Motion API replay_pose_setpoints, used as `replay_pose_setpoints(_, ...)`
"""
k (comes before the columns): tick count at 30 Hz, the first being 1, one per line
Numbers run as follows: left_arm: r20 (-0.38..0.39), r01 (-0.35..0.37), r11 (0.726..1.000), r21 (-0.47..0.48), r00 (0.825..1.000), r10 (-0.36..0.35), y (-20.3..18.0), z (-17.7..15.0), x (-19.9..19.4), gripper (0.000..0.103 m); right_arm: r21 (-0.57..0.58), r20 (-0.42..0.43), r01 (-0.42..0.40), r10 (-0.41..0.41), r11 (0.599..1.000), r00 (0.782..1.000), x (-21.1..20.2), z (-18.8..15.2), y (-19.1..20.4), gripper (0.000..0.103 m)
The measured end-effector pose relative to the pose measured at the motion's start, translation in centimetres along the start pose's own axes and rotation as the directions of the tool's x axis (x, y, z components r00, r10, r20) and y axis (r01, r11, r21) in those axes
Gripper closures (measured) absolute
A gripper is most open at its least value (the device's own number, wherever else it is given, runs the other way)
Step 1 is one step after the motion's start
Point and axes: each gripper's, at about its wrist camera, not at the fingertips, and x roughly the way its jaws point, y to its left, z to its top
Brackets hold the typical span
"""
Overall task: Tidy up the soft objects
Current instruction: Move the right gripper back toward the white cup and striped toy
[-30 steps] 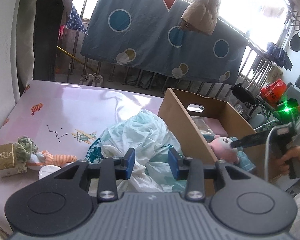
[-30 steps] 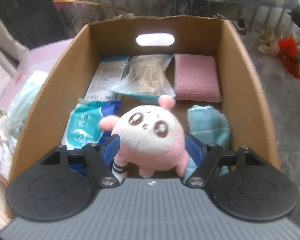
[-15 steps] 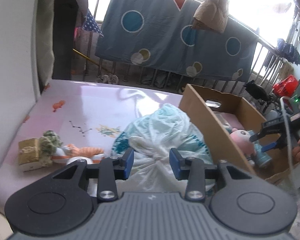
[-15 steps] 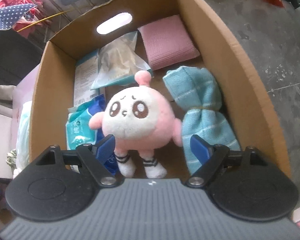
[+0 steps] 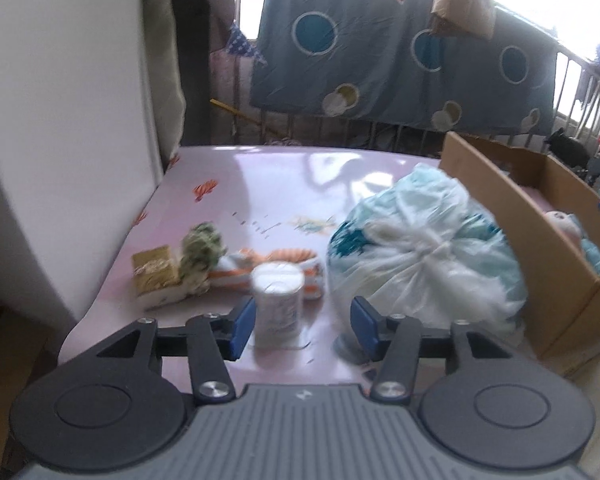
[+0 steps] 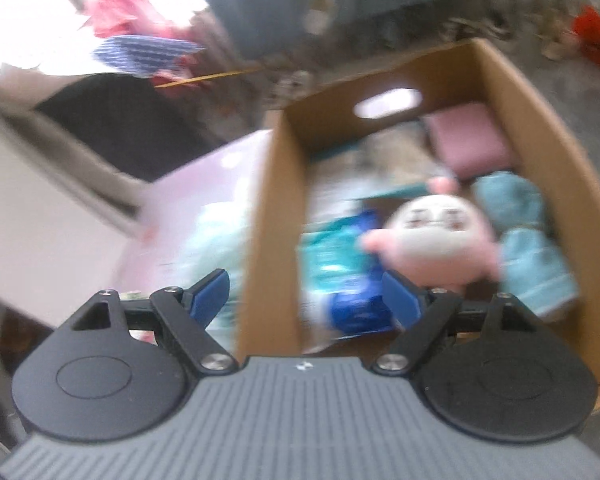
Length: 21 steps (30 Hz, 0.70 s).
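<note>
My left gripper is open and empty above the front of the pink table. A white cylindrical roll stands just inside its left finger. Behind it lie an orange-striped soft toy, a green fuzzy toy and a gold box. A tied white plastic bag of soft things sits to the right. My right gripper is open and empty above the near left wall of the cardboard box. The box holds a pink plush, a teal towel, a pink cloth and blue packets.
The cardboard box stands at the table's right edge. A white wall borders the table on the left. A blue blanket hangs on a railing behind. The right wrist view is blurred by motion.
My left gripper has opened wider and moved back and down toward the white roll. My right gripper has let go of the pink plush, which now rests in the box, and swung left.
</note>
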Motion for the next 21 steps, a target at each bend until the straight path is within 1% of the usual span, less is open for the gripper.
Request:
replay_pose_setpoints(2,-0.001,-0.013,1.0,-0.002,1.0,0.013,0.4,-0.4,-0.2,0.043,-0.015,-0.008,-0.066,0.066,0.998,0.998,0.6,-0.6,2.0,0.019)
replay_pose_setpoints(4,0.001,-0.023,1.0,-0.005,1.0,0.023,0.8,-0.6,-0.4,0.036,-0.035,-0.028,-0.124,0.123,0.992,0.992,1.5,-1.3,4.1,0.019)
replay_pose_setpoints(5,0.002,-0.026,1.0,-0.007,1.0,0.026,0.9,-0.7,-0.5,0.034,-0.049,-0.036,-0.152,0.151,0.987,0.988,2.0,-1.6,5.3,0.019)
replay_pose_setpoints(7,0.001,-0.031,0.999,-0.014,1.0,0.031,1.2,-0.9,-0.6,0.027,-0.079,-0.057,-0.209,0.205,0.975,0.977,3.1,-2.3,7.6,0.019)
replay_pose_setpoints(9,-0.003,-0.033,0.999,-0.019,0.999,0.033,1.4,-1.1,-0.5,0.024,-0.096,-0.073,-0.256,0.249,0.962,0.966,4.2,-3.1,9.5,0.019)
replay_pose_setpoints(13,-0.005,-0.05,0.999,-0.017,0.999,0.05,1.7,-1.6,-0.2,0.02,-0.099,-0.111,-0.33,0.319,0.939,0.941,6.8,-4.3,12.8,0.019)
replay_pose_setpoints(17,0.003,-0.077,0.997,-0.015,0.997,0.077,2.3,-2.3,0.1,0.017,-0.057,-0.154,-0.403,0.391,0.913,0.907,9.7,-5.7,14.8,0.019)
replay_pose_setpoints(18,0.003,-0.083,0.996,-0.015,0.997,0.083,2.5,-2.4,0.2,0.017,-0.046,-0.161,-0.414,0.402,0.909,0.901,10.4,-6.1,15.2,0.019)
replay_pose_setpoints(21,-0.007,-0.107,0.994,-0.01,0.994,0.107,3.0,-3.1,0.9,0.017,-0.044,-0.192,-0.425,0.41,0.904,0.892,12.9,-7.5,17.0,0.019)
